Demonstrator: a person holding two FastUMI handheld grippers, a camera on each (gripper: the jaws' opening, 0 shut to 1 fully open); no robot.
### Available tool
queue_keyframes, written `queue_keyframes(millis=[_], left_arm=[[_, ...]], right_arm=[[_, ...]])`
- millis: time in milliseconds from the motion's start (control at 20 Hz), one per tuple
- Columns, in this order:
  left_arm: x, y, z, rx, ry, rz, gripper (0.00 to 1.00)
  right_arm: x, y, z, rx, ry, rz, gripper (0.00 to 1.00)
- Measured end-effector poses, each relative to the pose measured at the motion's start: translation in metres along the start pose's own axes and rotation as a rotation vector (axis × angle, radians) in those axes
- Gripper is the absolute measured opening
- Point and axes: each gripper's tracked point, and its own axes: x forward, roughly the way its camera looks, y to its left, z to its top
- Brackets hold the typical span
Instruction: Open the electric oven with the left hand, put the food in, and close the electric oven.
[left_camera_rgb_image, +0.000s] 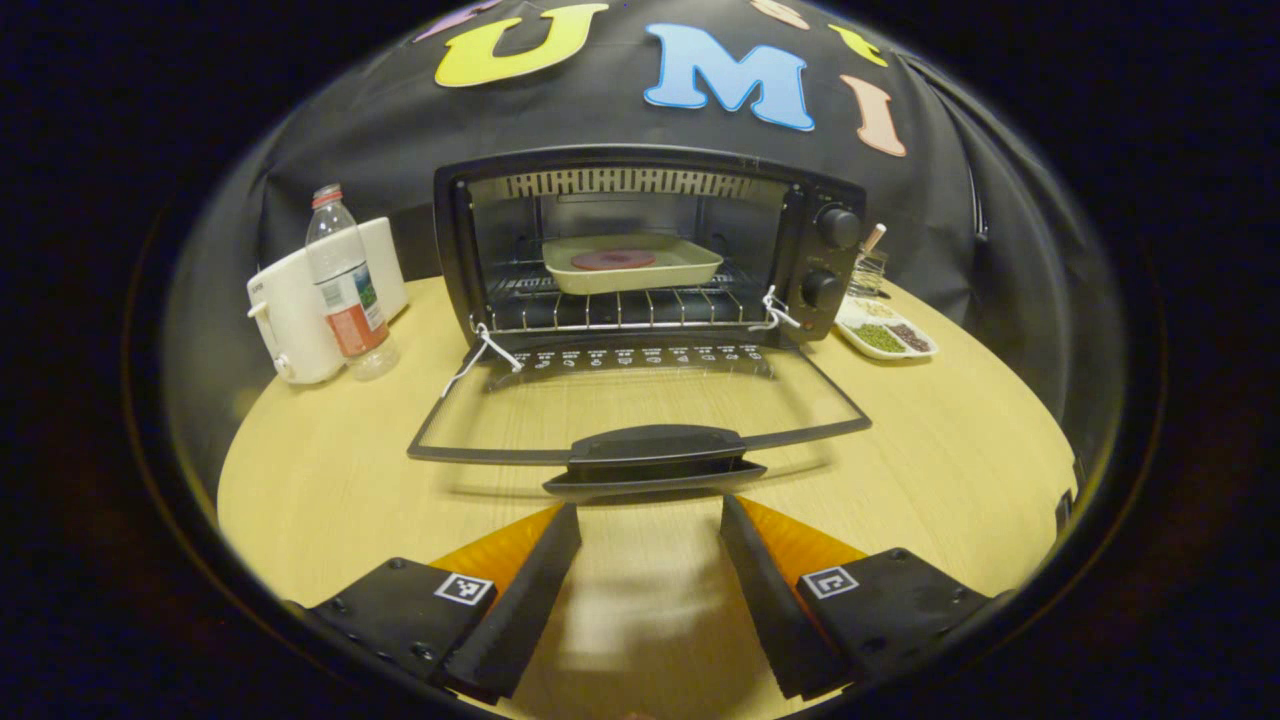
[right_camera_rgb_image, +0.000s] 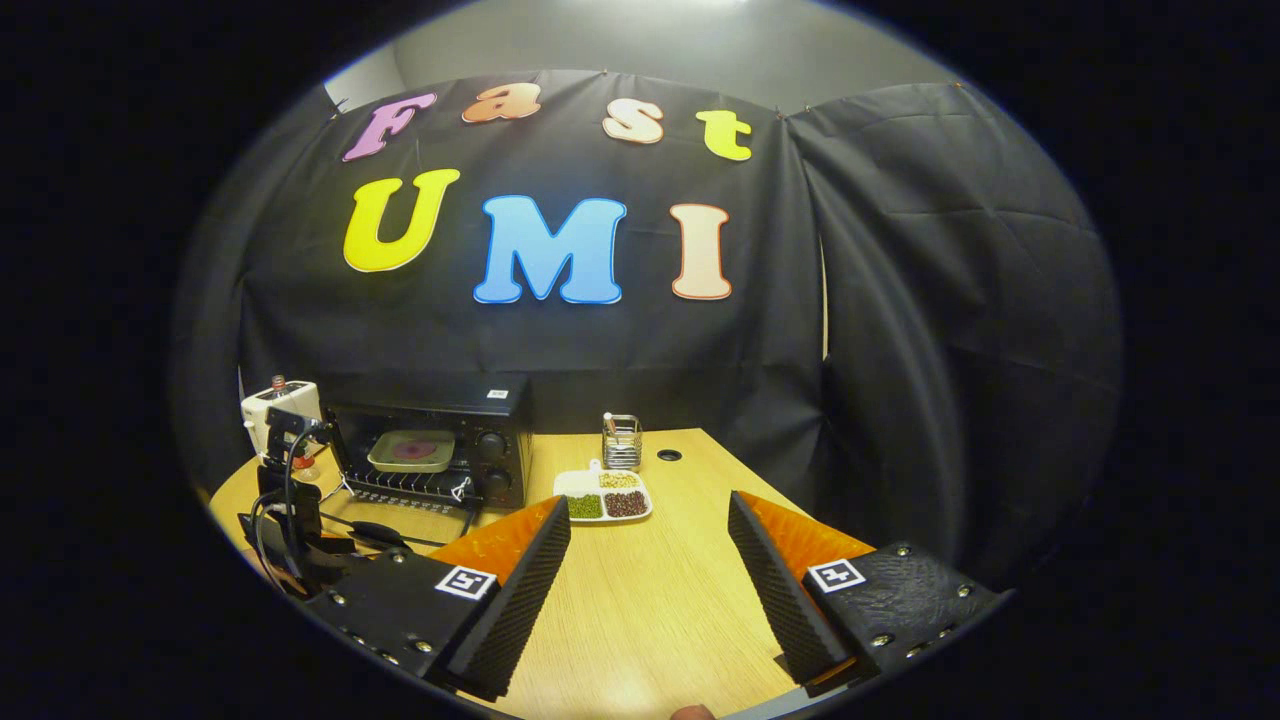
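Left gripper view is showing the electric oven (left_camera_rgb_image: 640, 250) standing with its glass door (left_camera_rgb_image: 640, 410) folded down flat over the tabletop (left_camera_rgb_image: 950, 460), a tray (left_camera_rgb_image: 632, 262) carrying red food (left_camera_rgb_image: 613, 260) sitting on the rack inside. The left gripper (left_camera_rgb_image: 650, 525) is hovering just before the door handle, jaws wide and empty. The right gripper (right_camera_rgb_image: 650, 545) is hanging over bare tabletop, jaws wide too.

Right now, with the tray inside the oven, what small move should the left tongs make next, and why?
Probably ease the open left tongs forward and under the black door handle, because the beige tray with the red round food sits on the rack and the glass door lies flat open.
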Motion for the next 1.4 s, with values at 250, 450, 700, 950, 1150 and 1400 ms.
queue_keyframes(millis=[250, 450, 700, 950, 1150, 1400], left_arm=[[0.006, 0.002, 0.003, 0.021, -0.016, 0.036, 1.0], [0.007, 0.001, 0.005, -0.001, -0.02, 0.058, 0.96], [-0.008, 0.002, 0.021, 0.028, -0.072, 0.069, 0.96], [-0.024, 0.003, 0.051, 0.036, -0.128, 0.079, 0.96], [-0.031, 0.003, 0.084, 0.073, -0.209, 0.091, 0.98], [-0.035, 0.004, 0.118, 0.071, -0.269, 0.085, 0.98]], right_arm=[[-0.002, 0.001, 0.0, -0.027, 0.002, 0.007, 0.98], [-0.001, -0.002, 0.001, -0.042, 0.0, -0.001, 0.97], [-0.002, 0.001, 0.002, -0.054, -0.015, 0.011, 0.95], [0.0, 0.011, -0.002, -0.04, -0.007, 0.049, 0.95], [0.004, 0.016, 0.0, -0.04, -0.013, 0.064, 0.95], [0.006, 0.018, 0.001, -0.036, -0.004, 0.076, 0.95]])
